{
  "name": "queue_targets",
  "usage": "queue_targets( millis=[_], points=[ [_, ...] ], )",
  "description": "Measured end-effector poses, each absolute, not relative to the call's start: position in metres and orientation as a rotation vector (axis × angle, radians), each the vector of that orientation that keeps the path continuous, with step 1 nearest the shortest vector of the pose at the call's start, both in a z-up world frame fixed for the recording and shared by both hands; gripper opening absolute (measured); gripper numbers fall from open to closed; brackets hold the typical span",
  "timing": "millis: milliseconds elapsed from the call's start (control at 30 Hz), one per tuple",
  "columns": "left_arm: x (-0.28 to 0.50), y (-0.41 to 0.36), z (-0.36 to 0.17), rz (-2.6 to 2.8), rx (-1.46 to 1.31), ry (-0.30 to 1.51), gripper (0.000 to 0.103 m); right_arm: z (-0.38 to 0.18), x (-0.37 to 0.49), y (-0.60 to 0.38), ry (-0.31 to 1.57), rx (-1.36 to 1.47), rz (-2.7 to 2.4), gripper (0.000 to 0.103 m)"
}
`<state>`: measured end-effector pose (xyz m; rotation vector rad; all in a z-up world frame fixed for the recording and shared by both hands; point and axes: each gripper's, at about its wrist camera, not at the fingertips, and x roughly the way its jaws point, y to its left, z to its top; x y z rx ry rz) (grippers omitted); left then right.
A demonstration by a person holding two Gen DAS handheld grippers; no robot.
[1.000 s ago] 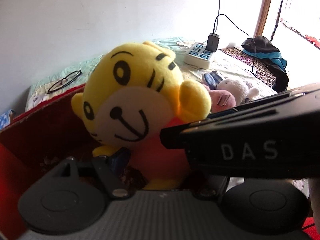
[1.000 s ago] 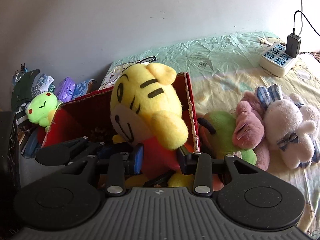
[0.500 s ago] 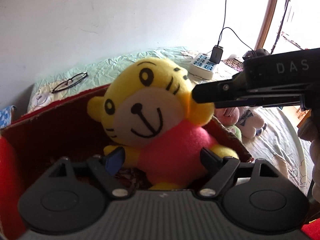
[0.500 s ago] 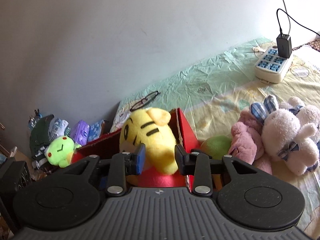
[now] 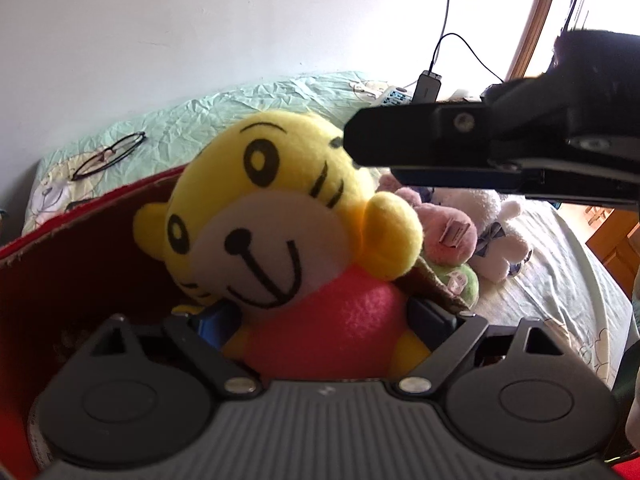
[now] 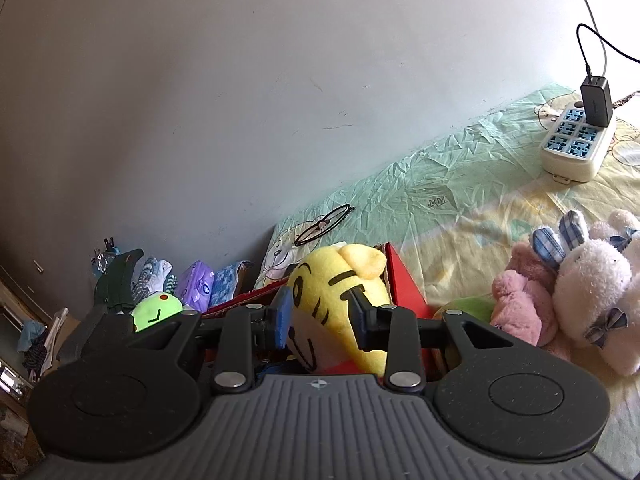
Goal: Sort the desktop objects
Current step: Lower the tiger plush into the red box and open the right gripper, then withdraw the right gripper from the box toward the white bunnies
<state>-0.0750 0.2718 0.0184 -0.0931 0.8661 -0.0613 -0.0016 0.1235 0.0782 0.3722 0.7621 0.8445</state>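
1. Far left, seen from the right wrist: a small lime-green plush frog (image 6: 154, 313) beside packets and clutter below the grey wall, outside the box.
2. Next, an open red cardboard box (image 5: 80, 248) resting on a bed covered with a wrinkled pale-green printed sheet (image 6: 420, 184); black-framed spectacles (image 5: 109, 155) lying folded open on the sheet behind the box's far wall.
3. Inside the box, a yellow plush tiger with a white muzzle and pink-red body (image 5: 280, 240), upright and leaning toward the box's right wall, one yellow ear hanging over that edge.
4. Left hand-held gripper (image 5: 324, 320) low in front of the tiger, jaws opening, one blue pad and one dark pad on either side of the pink-red body; body between them, no clear pinch, pads seemingly off the fabric.
5. Right hand-held gripper (image 6: 318, 314) level with the tiger's head, jaws narrow and steady; from its own camera the yellow head fills the gap between the pads, yet in the left wrist view the same tool's black fingers sit beside the brow with no squeeze visible, so cannot tell whether anything is gripped.
6. Right of the box, touching its outer wall: a green plush toy (image 5: 460, 280), then a pink plush toy (image 6: 520, 304), then a white plush rabbit with checked blue ears and a bow (image 6: 592, 288), bunched together on the sheet.
7. Far right, well apart: a white multi-socket power strip with a black charger plugged in (image 6: 576, 144).
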Motion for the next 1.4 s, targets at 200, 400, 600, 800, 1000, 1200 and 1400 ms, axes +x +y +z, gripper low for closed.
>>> queue_targets(
  millis=[200,400,600,800,1000,1200,1400],
  points=[
    [-0.086,0.277,0.020,0.000,-0.144,0.852,0.089,0.078,-0.004,0.107,0.736,0.374,0.820,0.035],
    [-0.101,0.267,0.031,0.078,-0.080,0.828,0.089,0.066,-0.009,0.098,0.774,0.366,0.798,0.035],
    [-0.125,0.268,0.044,0.139,-0.088,0.784,0.089,0.060,-0.023,0.097,0.793,0.321,0.815,0.035],
    [-0.137,0.267,0.047,0.213,-0.112,0.789,0.082,0.058,-0.032,0.093,0.797,0.293,0.821,0.035],
    [-0.133,0.261,0.046,0.318,-0.106,0.833,0.083,0.056,-0.040,0.087,0.801,0.278,0.842,0.035],
    [-0.133,0.253,0.046,0.434,-0.124,0.862,0.086,0.057,-0.043,0.081,0.803,0.250,0.901,0.035],
    [-0.134,0.247,0.044,0.539,-0.145,0.902,0.088,0.059,-0.044,0.080,0.815,0.218,0.973,0.035]
  ],
)
